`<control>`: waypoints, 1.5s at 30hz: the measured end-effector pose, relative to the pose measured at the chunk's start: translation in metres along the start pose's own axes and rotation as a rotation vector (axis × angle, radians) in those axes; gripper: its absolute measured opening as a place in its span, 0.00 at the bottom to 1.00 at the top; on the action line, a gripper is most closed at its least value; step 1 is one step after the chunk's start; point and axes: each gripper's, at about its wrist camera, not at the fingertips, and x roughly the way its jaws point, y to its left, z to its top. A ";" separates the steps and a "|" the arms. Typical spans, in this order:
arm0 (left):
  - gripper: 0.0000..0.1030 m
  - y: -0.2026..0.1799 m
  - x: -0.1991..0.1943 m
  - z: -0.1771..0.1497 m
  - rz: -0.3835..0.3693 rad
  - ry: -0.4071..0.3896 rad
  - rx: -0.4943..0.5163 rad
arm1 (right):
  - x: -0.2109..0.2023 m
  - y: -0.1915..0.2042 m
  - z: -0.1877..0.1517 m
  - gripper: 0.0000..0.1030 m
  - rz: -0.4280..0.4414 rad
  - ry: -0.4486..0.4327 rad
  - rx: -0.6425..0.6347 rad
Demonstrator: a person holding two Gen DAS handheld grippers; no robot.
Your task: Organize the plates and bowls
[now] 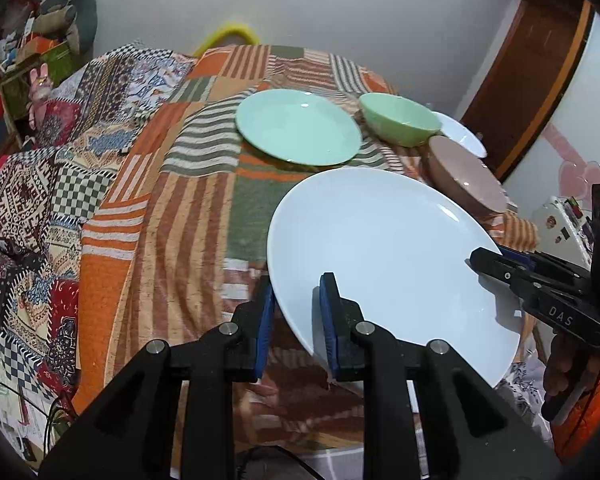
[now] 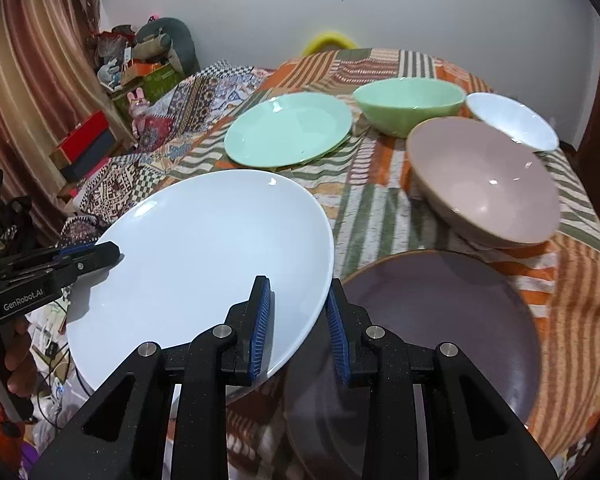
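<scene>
A white plate (image 1: 384,256) is held tilted above the table between both grippers; it also shows in the right wrist view (image 2: 196,260). My left gripper (image 1: 298,300) is shut on its left rim. My right gripper (image 2: 298,304) is shut on its right rim and shows in the left wrist view (image 1: 488,260). A green plate (image 1: 296,126), a green bowl (image 1: 400,124), a pink bowl (image 1: 466,174) and a small white bowl (image 1: 462,134) sit on the far table. A purple plate (image 2: 440,320) lies under my right gripper.
The table carries a striped patchwork cloth (image 1: 172,220). A bed with patterned quilts (image 1: 32,184) lies to the left. A wooden door (image 1: 532,72) stands at the right. Cluttered boxes (image 2: 140,72) sit in the far left corner.
</scene>
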 end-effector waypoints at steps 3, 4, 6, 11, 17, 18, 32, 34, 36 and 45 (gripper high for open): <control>0.20 -0.013 -0.007 0.000 -0.007 -0.011 0.025 | -0.013 -0.004 -0.004 0.26 -0.011 -0.020 0.006; 0.20 -0.018 -0.009 0.000 -0.009 -0.014 0.033 | -0.016 -0.007 -0.005 0.26 -0.014 -0.026 0.010; 0.20 -0.025 -0.012 0.000 -0.015 -0.017 0.047 | -0.022 -0.010 -0.007 0.26 -0.017 -0.036 0.017; 0.20 -0.047 -0.016 -0.001 -0.029 -0.015 0.072 | -0.036 -0.020 -0.014 0.26 -0.029 -0.060 0.040; 0.20 -0.074 -0.017 -0.003 -0.041 -0.009 0.115 | -0.052 -0.037 -0.026 0.26 -0.046 -0.081 0.068; 0.20 -0.078 -0.016 -0.003 -0.042 -0.008 0.121 | -0.054 -0.039 -0.027 0.26 -0.048 -0.083 0.074; 0.21 -0.133 0.024 -0.010 -0.059 0.103 0.170 | -0.073 -0.090 -0.057 0.26 -0.071 -0.090 0.169; 0.22 -0.140 0.033 -0.012 -0.050 0.125 0.175 | -0.073 -0.097 -0.061 0.26 -0.066 -0.086 0.187; 0.22 -0.145 0.044 -0.015 -0.051 0.154 0.174 | -0.071 -0.104 -0.065 0.26 -0.065 -0.076 0.204; 0.23 -0.154 0.077 -0.021 -0.045 0.235 0.163 | -0.065 -0.123 -0.077 0.26 -0.072 -0.047 0.249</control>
